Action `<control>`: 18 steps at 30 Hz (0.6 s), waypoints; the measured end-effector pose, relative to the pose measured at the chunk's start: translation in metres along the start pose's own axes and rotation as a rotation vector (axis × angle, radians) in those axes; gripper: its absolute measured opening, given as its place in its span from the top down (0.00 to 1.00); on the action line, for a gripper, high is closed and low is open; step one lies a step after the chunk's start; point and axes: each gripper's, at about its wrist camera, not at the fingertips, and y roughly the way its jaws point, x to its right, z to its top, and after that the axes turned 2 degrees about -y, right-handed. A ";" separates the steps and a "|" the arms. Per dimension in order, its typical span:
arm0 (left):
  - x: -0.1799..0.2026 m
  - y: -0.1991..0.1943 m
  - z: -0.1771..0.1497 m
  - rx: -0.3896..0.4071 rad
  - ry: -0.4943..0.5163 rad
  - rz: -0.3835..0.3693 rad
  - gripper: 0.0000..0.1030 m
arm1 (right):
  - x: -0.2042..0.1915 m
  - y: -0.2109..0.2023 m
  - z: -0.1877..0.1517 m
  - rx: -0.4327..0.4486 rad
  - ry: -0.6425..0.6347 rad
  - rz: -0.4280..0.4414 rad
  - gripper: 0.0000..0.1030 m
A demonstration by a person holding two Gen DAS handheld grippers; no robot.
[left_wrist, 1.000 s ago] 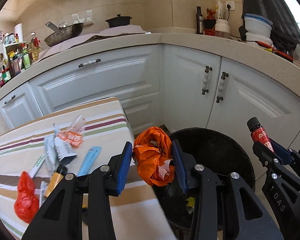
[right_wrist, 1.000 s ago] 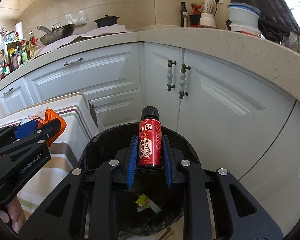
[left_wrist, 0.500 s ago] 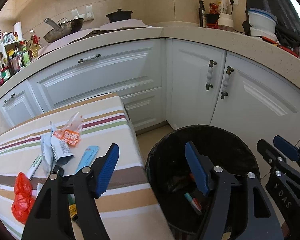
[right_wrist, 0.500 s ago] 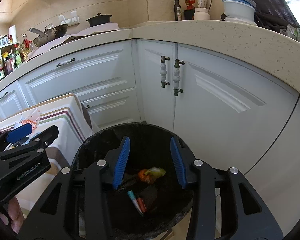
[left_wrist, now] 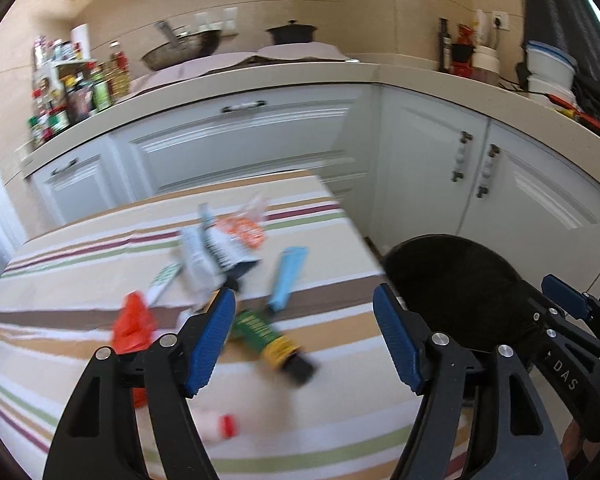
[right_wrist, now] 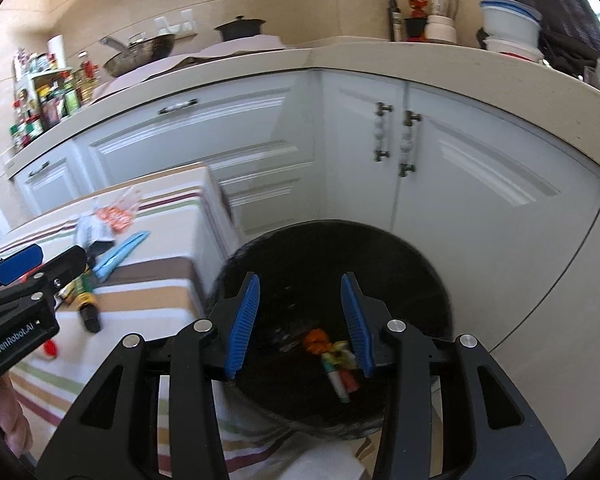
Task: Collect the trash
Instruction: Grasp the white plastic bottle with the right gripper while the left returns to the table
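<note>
A small tabletop (left_wrist: 80,280) covered in a cream cloth with brown, green and maroon stripes stands in a kitchen corner, beside a round bin lined with a black plastic bag (right_wrist: 400,252) on the floor. The left claw (left_wrist: 304,340), black with blue ribbed pads, hangs over the tabletop with its jaws spread wide and nothing between them; its jaws have just been opening. Loose trash lies scattered on the cloth under and beyond it: a crumpled red plastic scrap (left_wrist: 134,326), a green-and-yellow labelled bottle lying on its side with a black cap (left_wrist: 272,340), a flat light-blue packet (left_wrist: 288,276), grey-and-white foil wrappers (left_wrist: 208,256), an orange-and-white snack wrapper (left_wrist: 242,232), and a small pale bottle with a red cap (left_wrist: 216,426) near the front edge. This view is blurred, so finer detail cannot be told. The right claw (right_wrist: 304,320), of the same build, is over the bin's mouth, released and empty, with a moderate gap between its pads. Inside the bin lie an orange plastic bag (right_wrist: 316,340), a yellow-green wrapper and a small red item. White cabinet doors (right_wrist: 460,184) under a pale counter stand behind.
</note>
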 end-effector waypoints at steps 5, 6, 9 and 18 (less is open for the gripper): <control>-0.034 -0.010 -0.012 -0.010 -0.035 0.056 0.32 | -0.032 -0.005 -0.005 -0.008 -0.042 0.052 0.60; -0.042 -0.012 -0.015 -0.012 -0.043 0.069 0.32 | -0.037 -0.005 -0.005 -0.010 -0.048 0.061 0.60; -0.064 -0.018 -0.023 -0.016 -0.068 0.103 0.32 | -0.057 -0.008 -0.007 -0.014 -0.078 0.090 0.60; -0.126 -0.035 -0.043 -0.013 -0.142 0.207 0.32 | -0.120 -0.017 -0.019 -0.043 -0.148 0.191 0.60</control>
